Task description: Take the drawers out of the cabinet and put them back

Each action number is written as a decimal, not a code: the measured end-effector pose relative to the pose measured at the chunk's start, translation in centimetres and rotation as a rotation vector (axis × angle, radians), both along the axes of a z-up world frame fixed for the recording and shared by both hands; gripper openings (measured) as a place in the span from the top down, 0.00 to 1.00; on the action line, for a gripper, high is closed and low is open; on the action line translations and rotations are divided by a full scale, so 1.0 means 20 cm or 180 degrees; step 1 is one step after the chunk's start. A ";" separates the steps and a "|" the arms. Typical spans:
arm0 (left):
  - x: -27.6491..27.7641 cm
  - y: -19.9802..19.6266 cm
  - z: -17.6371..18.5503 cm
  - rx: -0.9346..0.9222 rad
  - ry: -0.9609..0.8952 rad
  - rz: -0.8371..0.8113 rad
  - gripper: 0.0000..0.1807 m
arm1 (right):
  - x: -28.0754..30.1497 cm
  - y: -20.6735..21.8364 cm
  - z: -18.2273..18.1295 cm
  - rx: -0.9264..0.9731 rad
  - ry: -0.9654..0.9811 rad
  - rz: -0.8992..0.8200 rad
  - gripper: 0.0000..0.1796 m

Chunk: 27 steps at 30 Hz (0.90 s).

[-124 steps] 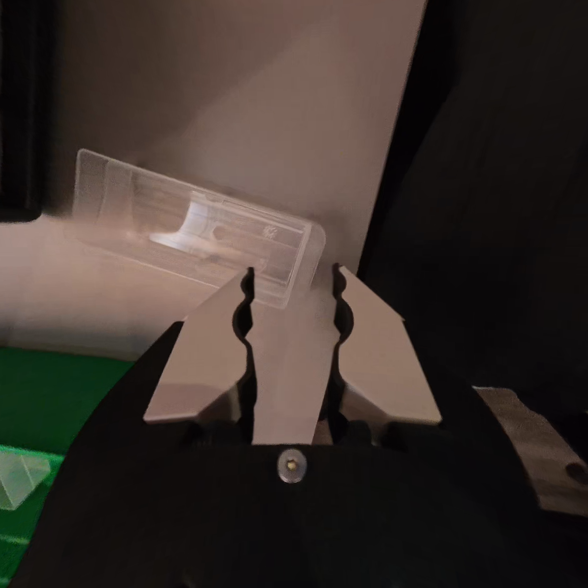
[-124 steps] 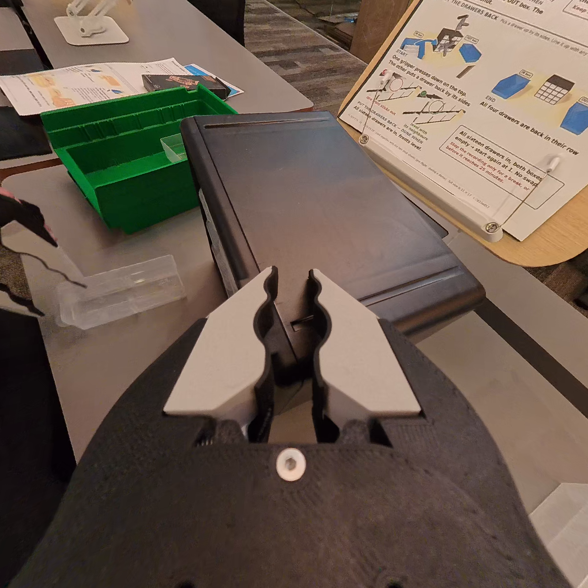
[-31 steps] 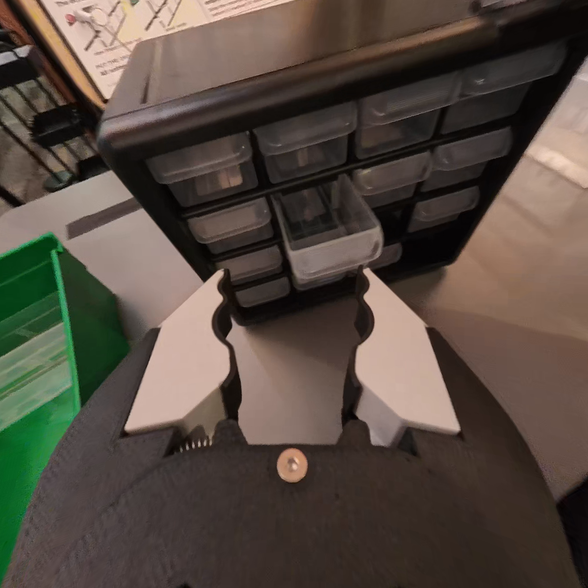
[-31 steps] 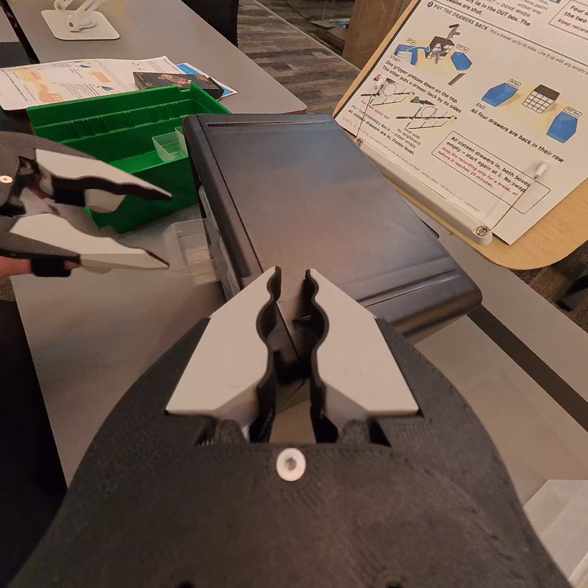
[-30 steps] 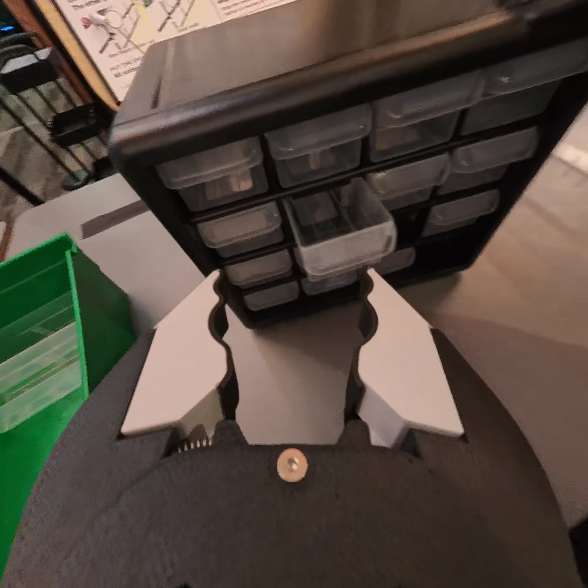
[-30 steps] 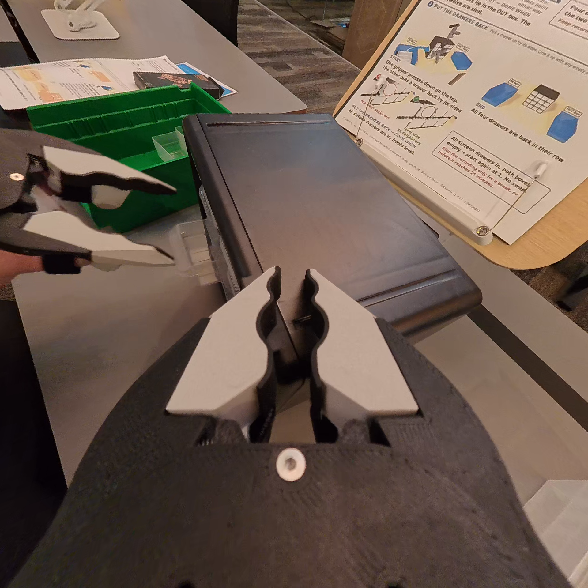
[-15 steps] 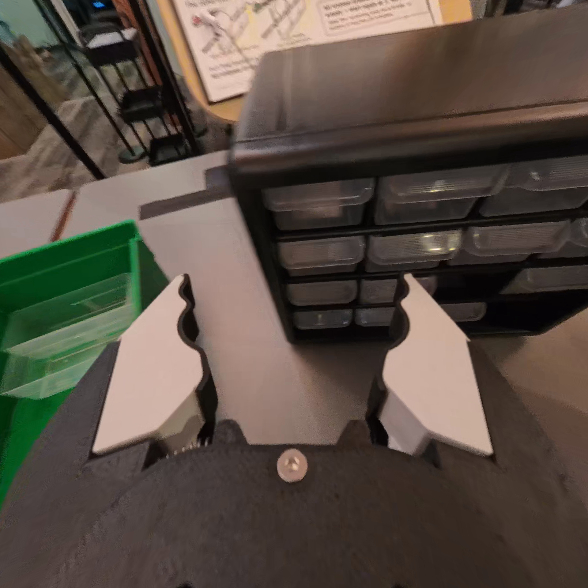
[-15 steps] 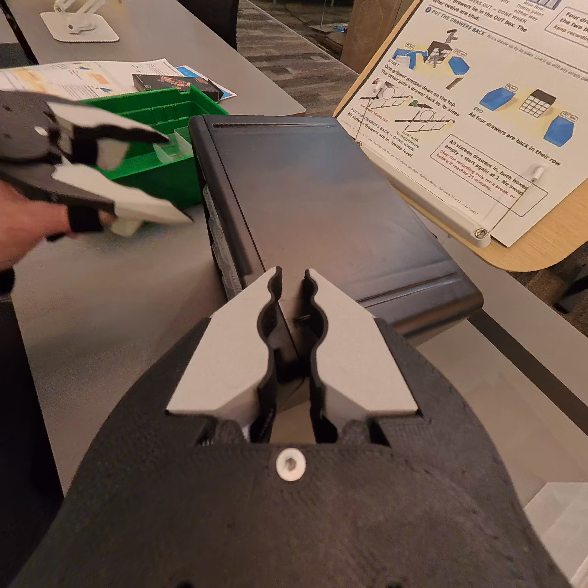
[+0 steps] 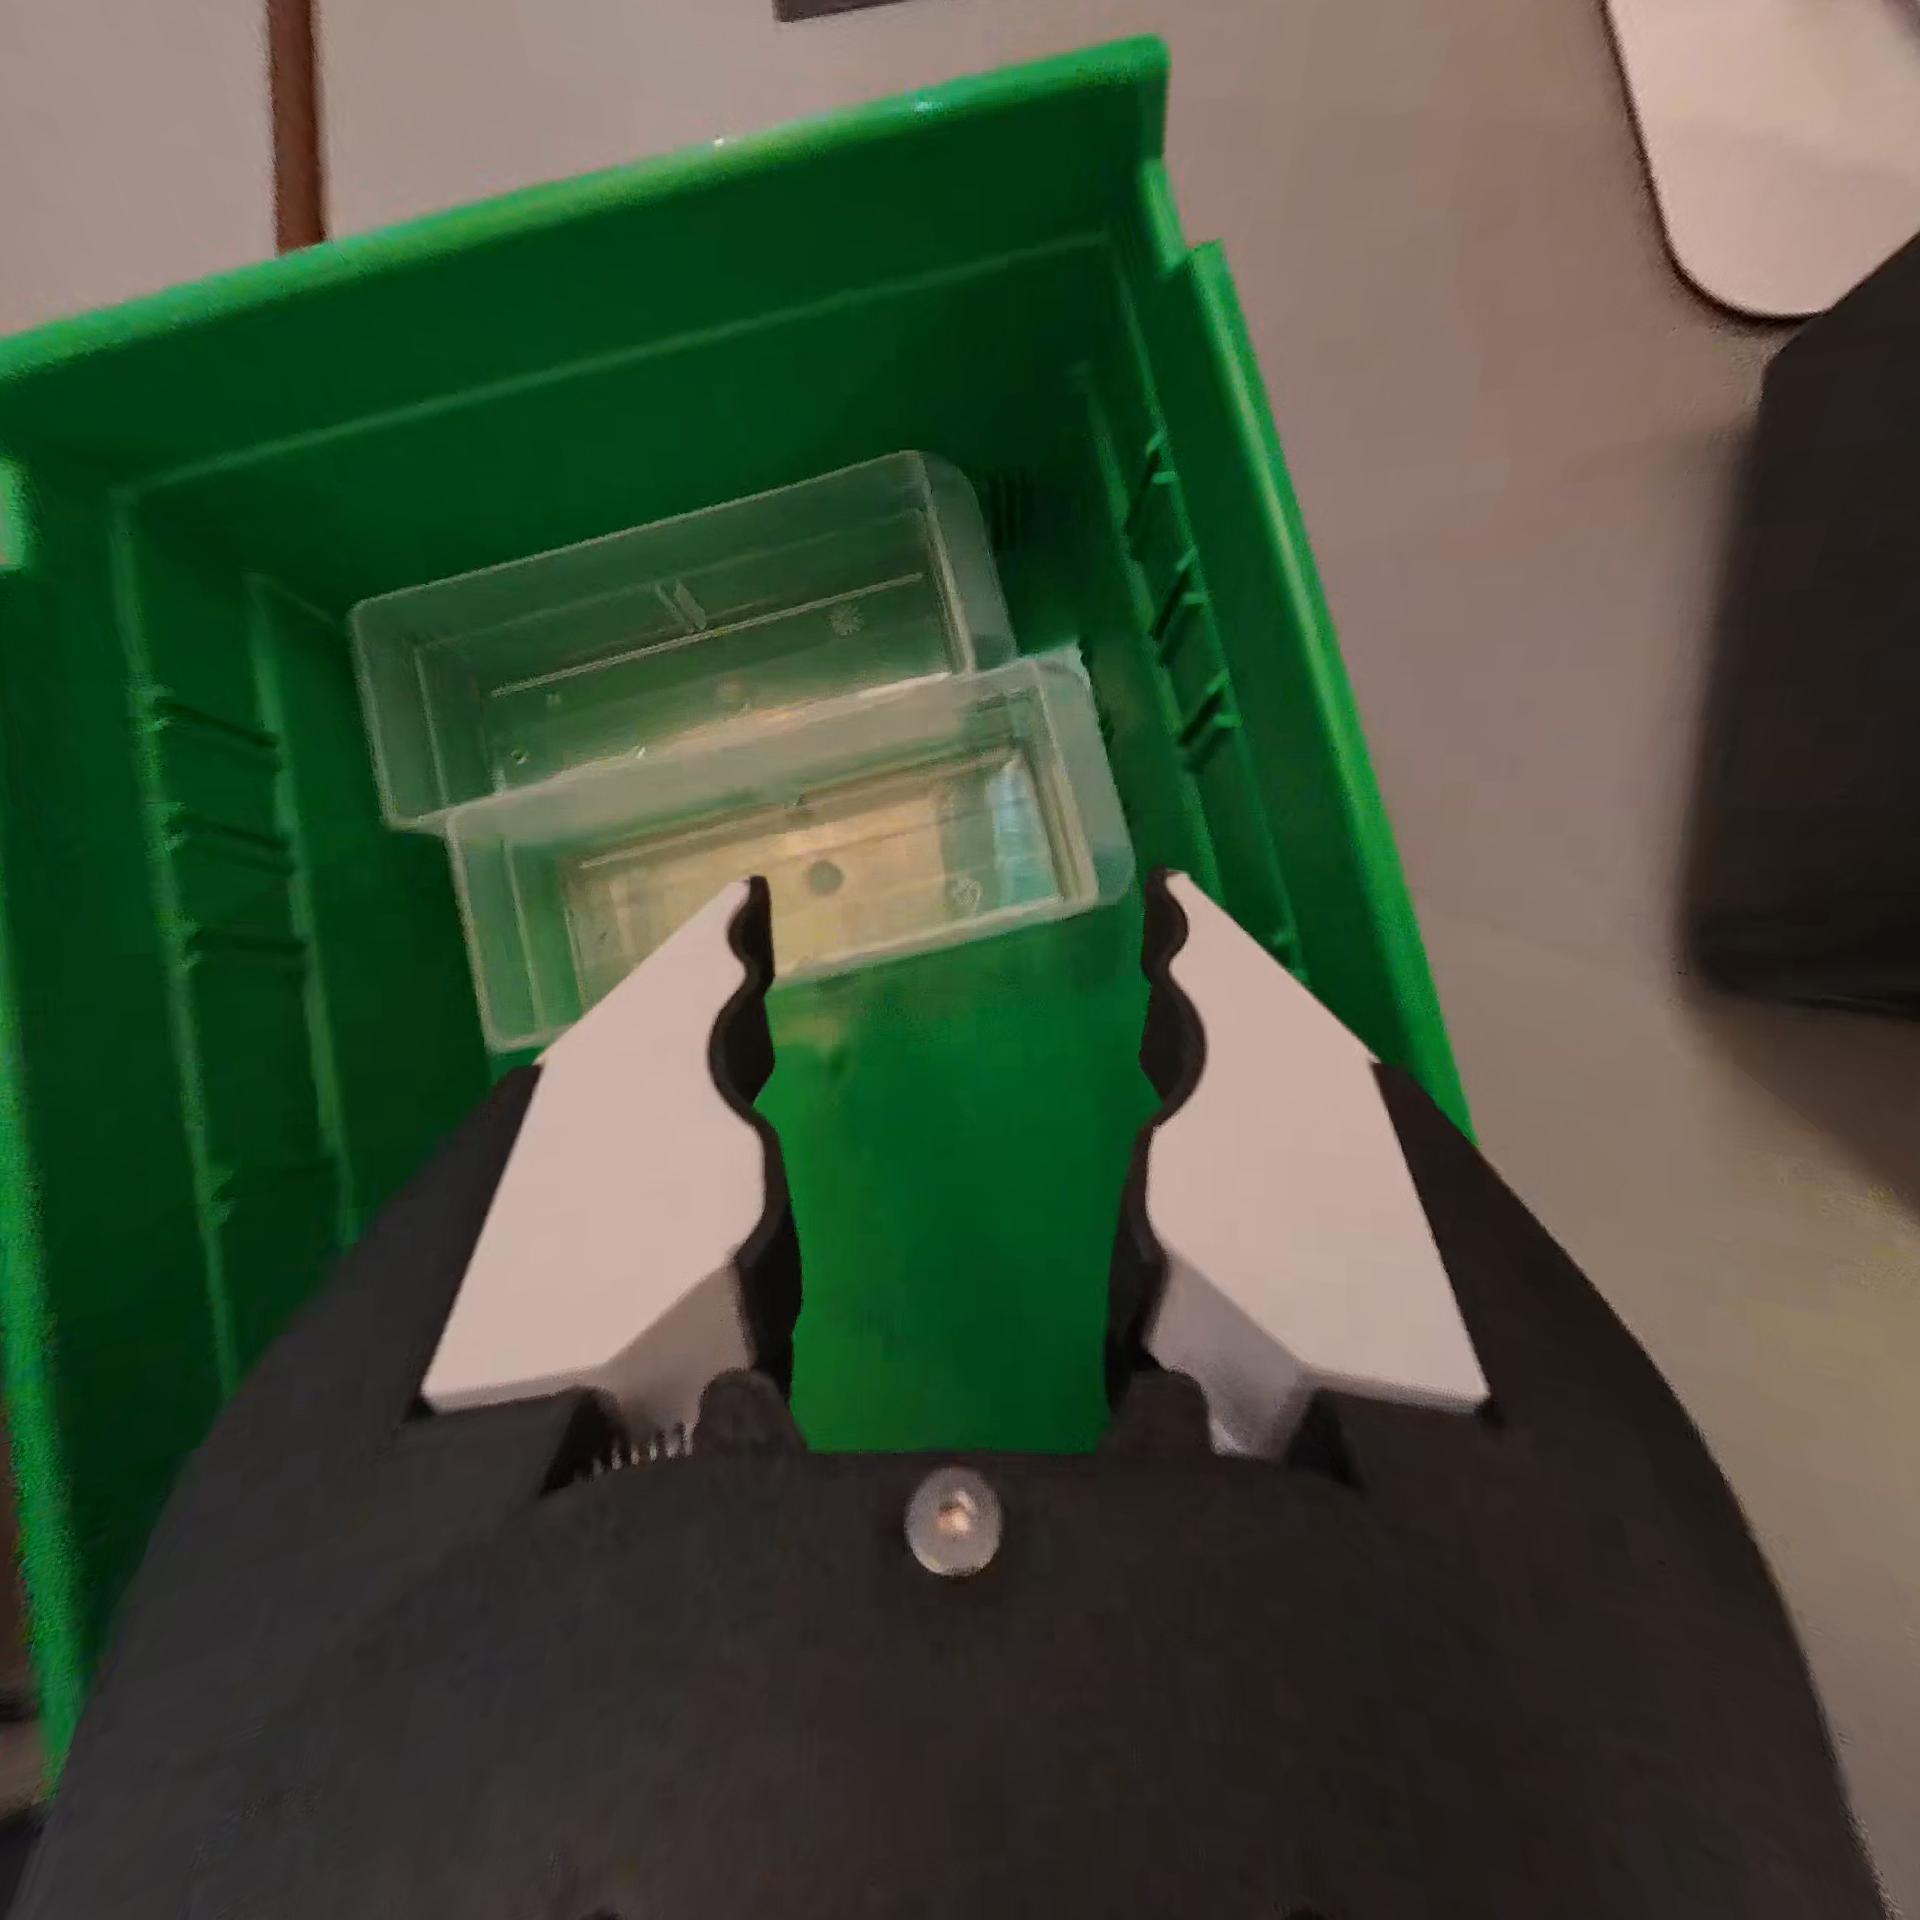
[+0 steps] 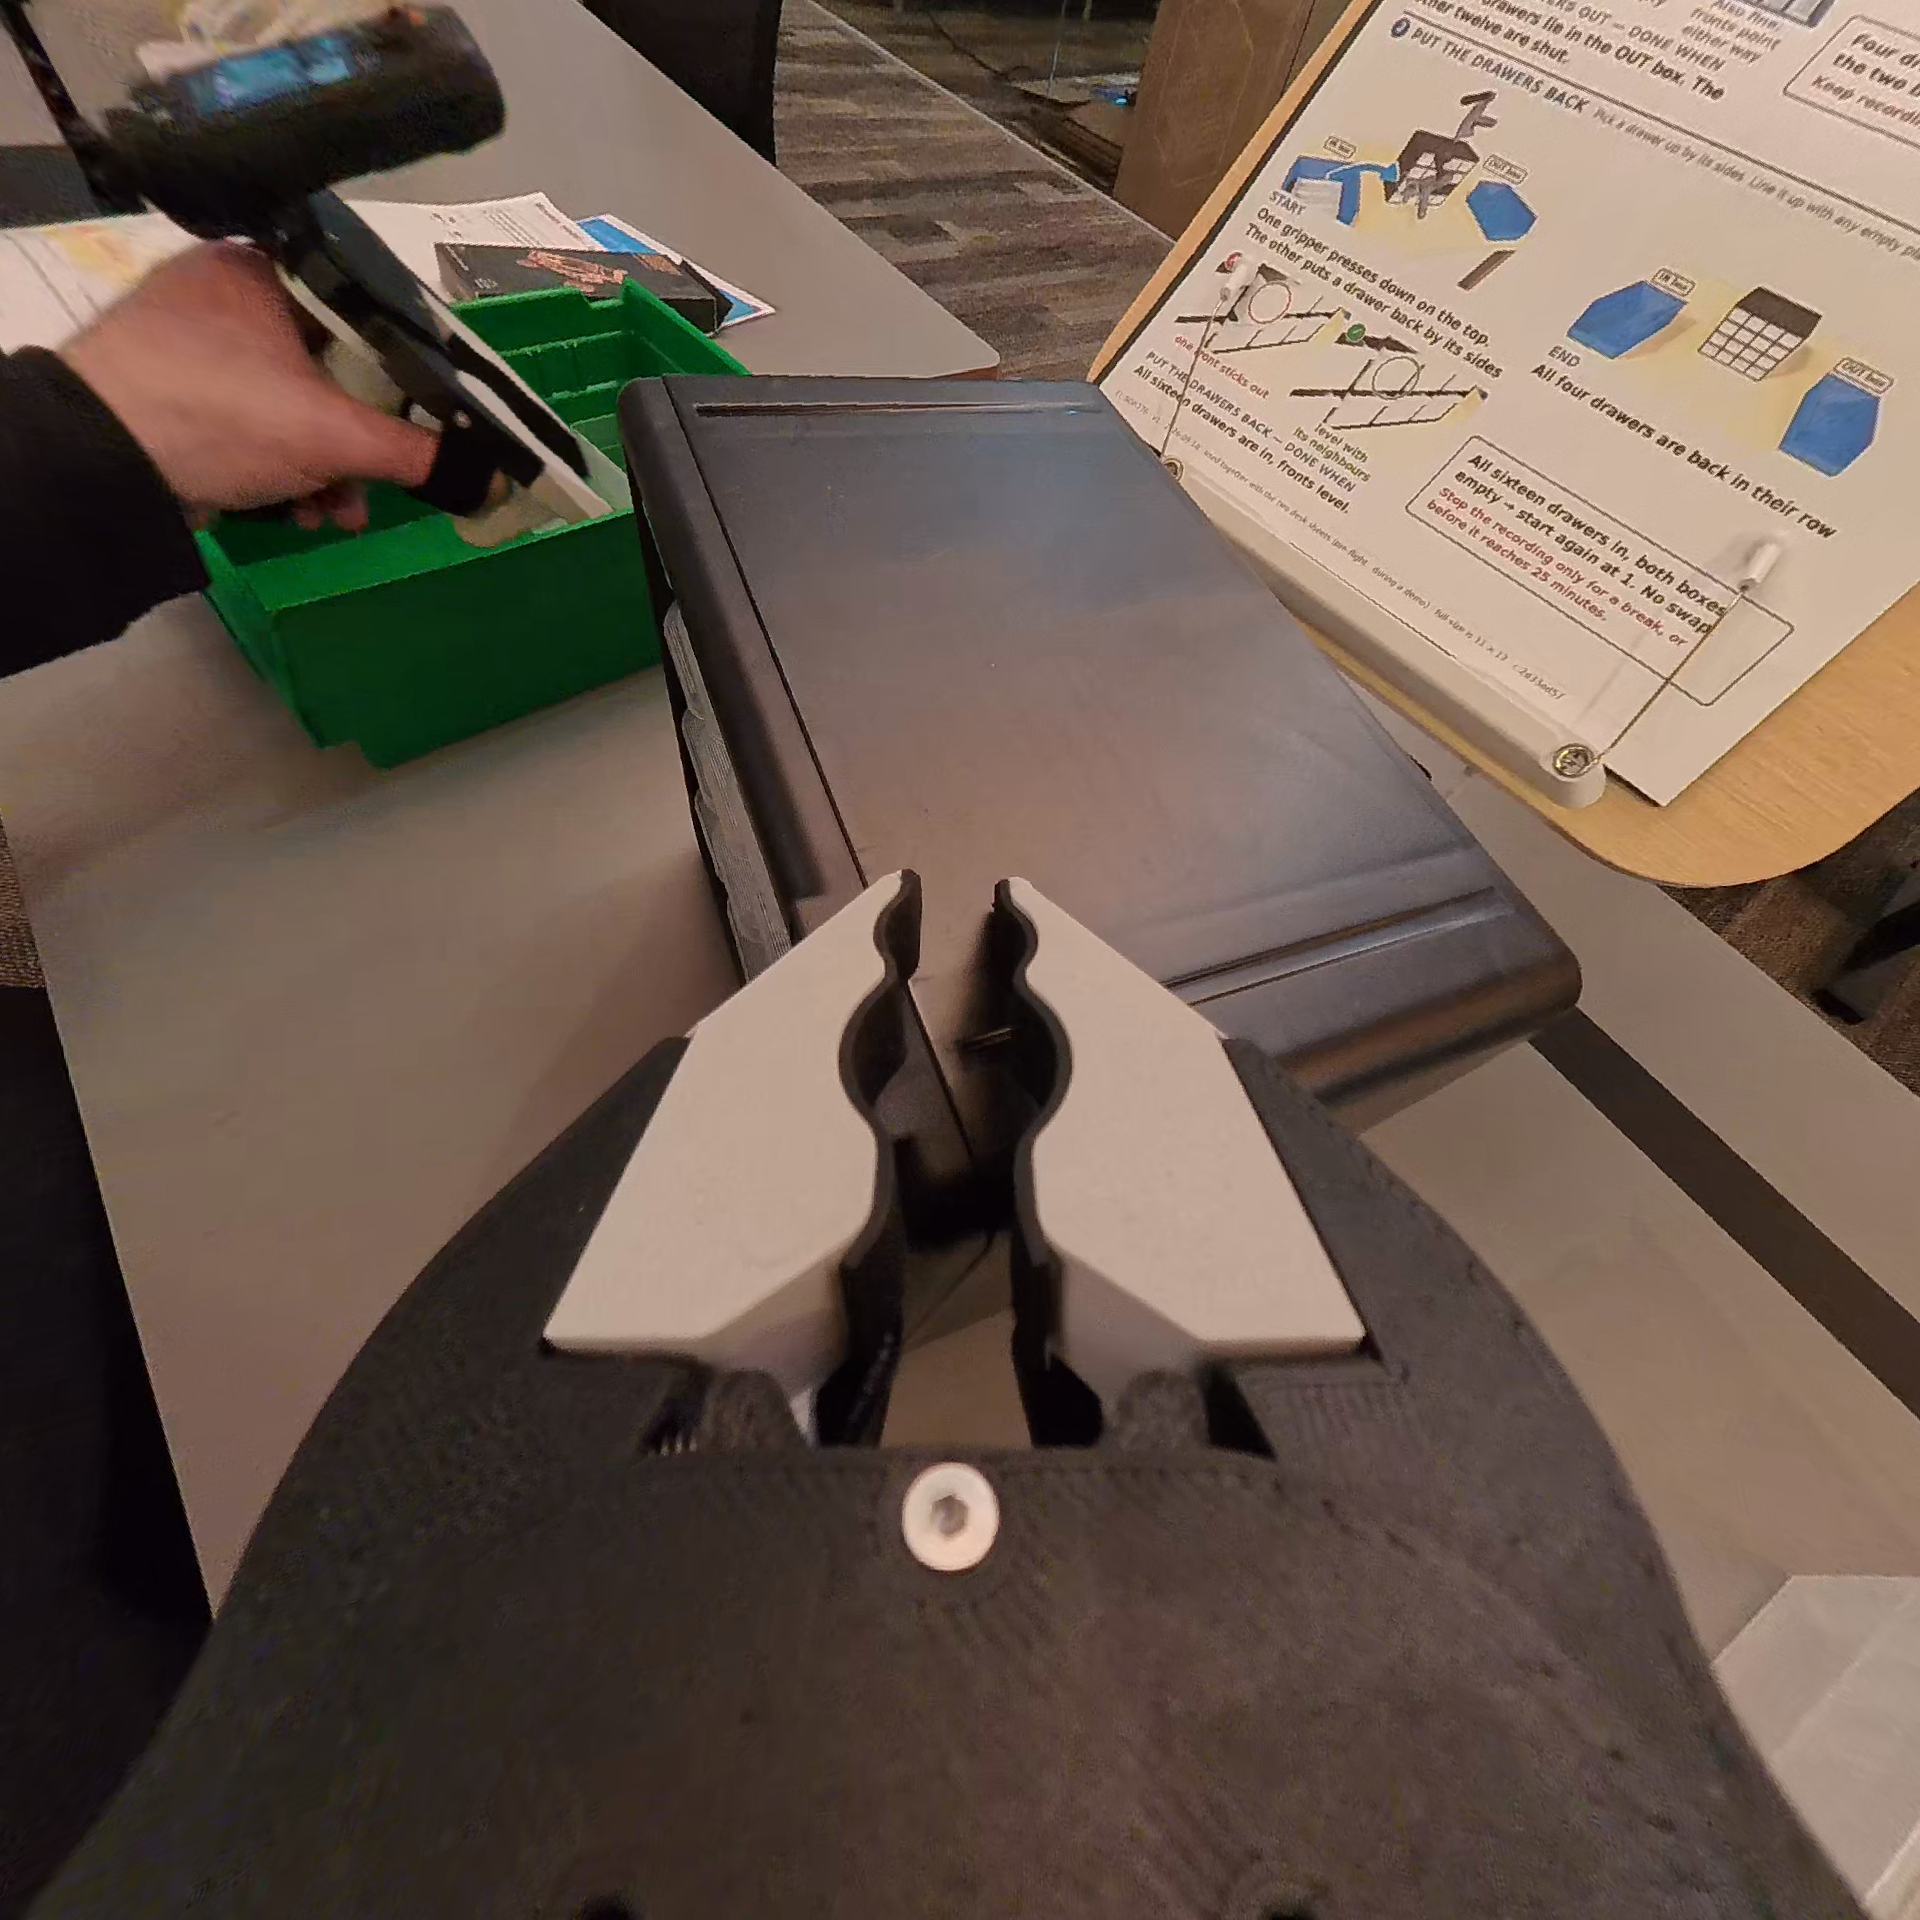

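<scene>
Left wrist view: the left gripper (image 9: 961, 894) hangs over the green bin (image 9: 644, 239), jaws apart and empty. Two clear drawers (image 9: 727, 665) lie inside, overlapping — bare bin floor lies nearer the camera.

Right wrist view: the right gripper (image 10: 958, 896), jaws nearly together, sits at the cabinet's (image 10: 1039, 665) near edge — whether it touches, I cannot tell. Open table (image 10: 364, 935) lies to the left.

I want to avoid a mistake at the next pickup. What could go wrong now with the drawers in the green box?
1. The near drawer rests tilted on the far drawer, so lifting it may drag or knock the other.
2. The left tongs are open, one fingertip over the drawer; closing here might clip one wall only.
3. The right tongs rest near the cabinet corner and may slip.
</scene>
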<state>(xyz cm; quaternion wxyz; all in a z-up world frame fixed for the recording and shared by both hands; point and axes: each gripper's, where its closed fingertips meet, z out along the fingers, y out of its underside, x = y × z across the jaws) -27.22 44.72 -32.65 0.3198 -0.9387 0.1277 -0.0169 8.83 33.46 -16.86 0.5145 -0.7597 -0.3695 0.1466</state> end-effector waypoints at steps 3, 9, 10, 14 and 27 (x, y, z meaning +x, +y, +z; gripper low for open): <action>0.05 0.07 -0.12 -0.0194 0.0001 -0.0205 0.60 | 0.00 0.00 0.00 -0.0001 0.0003 0.0001 0.93; 0.15 0.09 -0.21 -0.0377 -0.0290 -0.0480 0.90 | 0.00 0.00 0.00 0.0003 0.0010 -0.0003 0.93; 0.13 0.09 -0.21 -0.0373 -0.0225 -0.0477 0.90 | 0.00 0.00 0.00 0.0003 0.0010 -0.0002 0.93; 0.10 0.02 -0.19 -0.0420 0.0071 -0.0668 0.92 | 0.00 0.00 0.00 0.0005 0.0016 0.0003 0.93; 0.23 -0.39 0.29 0.0038 0.0336 -0.1708 0.94 | 0.00 0.00 0.00 0.0006 0.0023 0.0005 0.93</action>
